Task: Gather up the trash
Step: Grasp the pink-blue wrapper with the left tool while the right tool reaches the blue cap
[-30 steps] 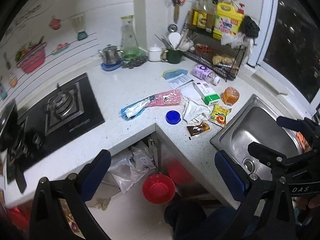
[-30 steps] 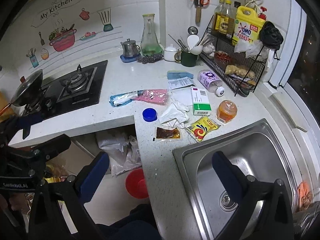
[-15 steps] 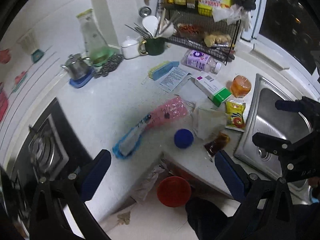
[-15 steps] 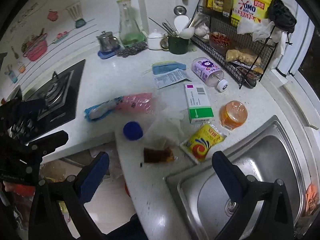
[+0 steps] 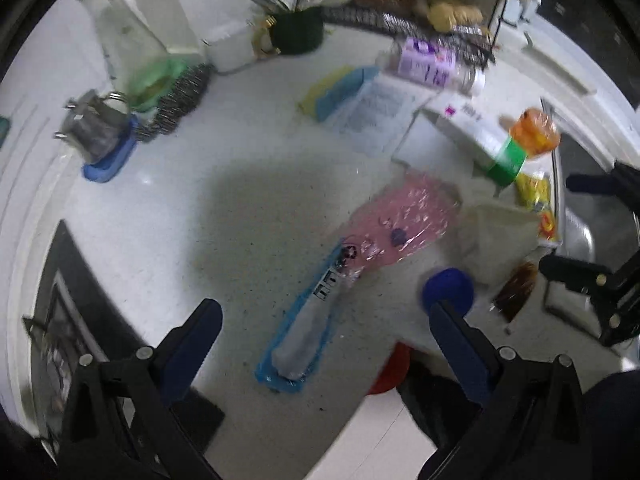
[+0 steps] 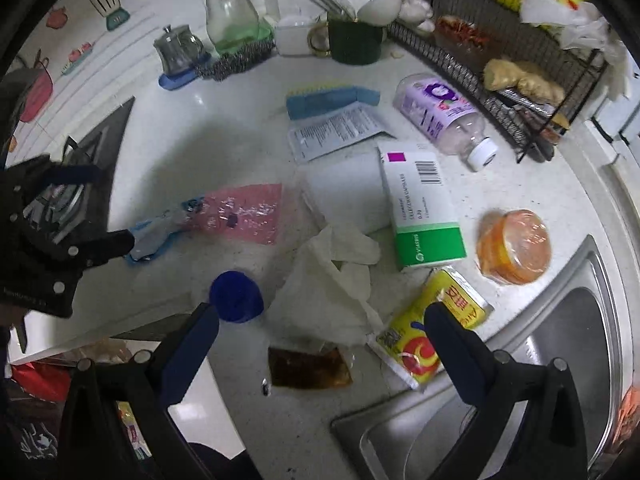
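Trash lies scattered on the white counter (image 5: pixel 224 216). A pink and blue plastic wrapper (image 5: pixel 344 276) lies straight ahead of my left gripper (image 5: pixel 324 320), which is open and empty just above it. My right gripper (image 6: pixel 320 324) is open over a crumpled white tissue (image 6: pixel 328 280), a brown sauce sachet (image 6: pixel 308 368) and a yellow sachet (image 6: pixel 432 332). A blue cap (image 6: pixel 236 296) sits by its left finger. A green and white carton (image 6: pixel 420 208), an orange cup (image 6: pixel 516 246), a purple bottle (image 6: pixel 440 116) and a leaflet (image 6: pixel 332 130) lie farther back.
A steel sink (image 6: pixel 540 392) is at the right, a black hob (image 5: pixel 68 320) at the left. A wire rack (image 6: pixel 512 76), a green mug of utensils (image 6: pixel 356 40), a glass flask (image 6: pixel 232 16) and a small kettle (image 6: pixel 178 50) line the back. A red bin (image 5: pixel 388 368) stands below the counter edge.
Both grippers have moved forward and down toward the counter. The wrapper now fills the left view and the tissue and sachets fill the right view. Both stay open.
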`<state>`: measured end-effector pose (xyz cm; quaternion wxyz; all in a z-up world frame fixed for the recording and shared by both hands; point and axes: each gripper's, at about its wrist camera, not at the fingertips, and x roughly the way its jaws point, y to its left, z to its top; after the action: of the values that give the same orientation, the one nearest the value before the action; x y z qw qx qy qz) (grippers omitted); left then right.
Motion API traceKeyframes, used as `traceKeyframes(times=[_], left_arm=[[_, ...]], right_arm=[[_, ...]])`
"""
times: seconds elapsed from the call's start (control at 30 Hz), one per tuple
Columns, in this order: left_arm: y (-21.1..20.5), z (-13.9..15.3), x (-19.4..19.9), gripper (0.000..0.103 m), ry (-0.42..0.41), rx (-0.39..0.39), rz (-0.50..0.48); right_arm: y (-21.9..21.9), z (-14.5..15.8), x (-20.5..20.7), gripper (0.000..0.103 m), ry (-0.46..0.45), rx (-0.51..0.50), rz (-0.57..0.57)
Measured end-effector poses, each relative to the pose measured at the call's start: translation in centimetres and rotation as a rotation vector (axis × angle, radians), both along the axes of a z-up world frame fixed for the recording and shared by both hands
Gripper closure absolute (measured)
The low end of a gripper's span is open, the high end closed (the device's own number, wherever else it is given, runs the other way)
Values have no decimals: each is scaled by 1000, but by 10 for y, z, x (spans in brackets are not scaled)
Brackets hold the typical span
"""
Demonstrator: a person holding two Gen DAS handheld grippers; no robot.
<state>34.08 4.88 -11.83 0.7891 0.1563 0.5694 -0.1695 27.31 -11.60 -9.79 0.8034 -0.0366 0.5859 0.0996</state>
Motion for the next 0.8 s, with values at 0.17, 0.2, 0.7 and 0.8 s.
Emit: traceKeyframes(times=[0.17,0.2,0.7,0.8], left_arm=[[3,-39,19,0,69,35,-72],[5,-45,22,0,80,43,-75],[-4,-64,36,57,83,-14,-103],[-3,-55,28,82,91,-44,-79]], right_arm=[[-2,-18,14,0,39,-1,5],[-2,-20,16,0,42,-3,4],[-3,-38,29,0,73,-7,8],[-4,-34,30,0,70,-1,4]])
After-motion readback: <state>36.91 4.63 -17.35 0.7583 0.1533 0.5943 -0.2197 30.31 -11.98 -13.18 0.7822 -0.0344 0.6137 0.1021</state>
